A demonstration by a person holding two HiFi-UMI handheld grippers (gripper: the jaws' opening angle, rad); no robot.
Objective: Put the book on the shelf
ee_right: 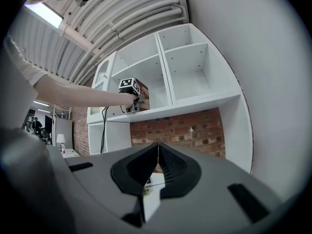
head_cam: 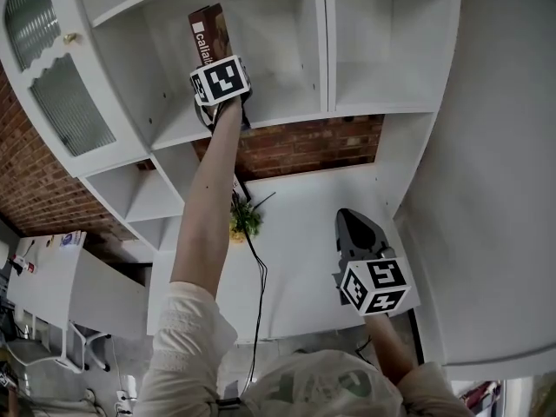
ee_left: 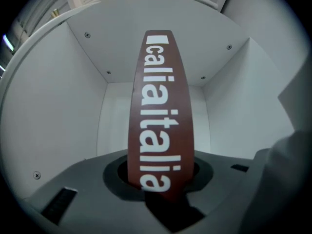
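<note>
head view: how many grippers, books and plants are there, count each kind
grippers: 2 (left gripper, right gripper)
book: 1 (brown book, held in the left gripper at the shelf)
plant: 1 (small green plant on the white surface below)
total: 4

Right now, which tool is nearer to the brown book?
Left. The left tool is clamped on the book, holding it upright inside the shelf. The right tool hangs lower down, below the shelf, shut and empty, well apart from the book.
</note>
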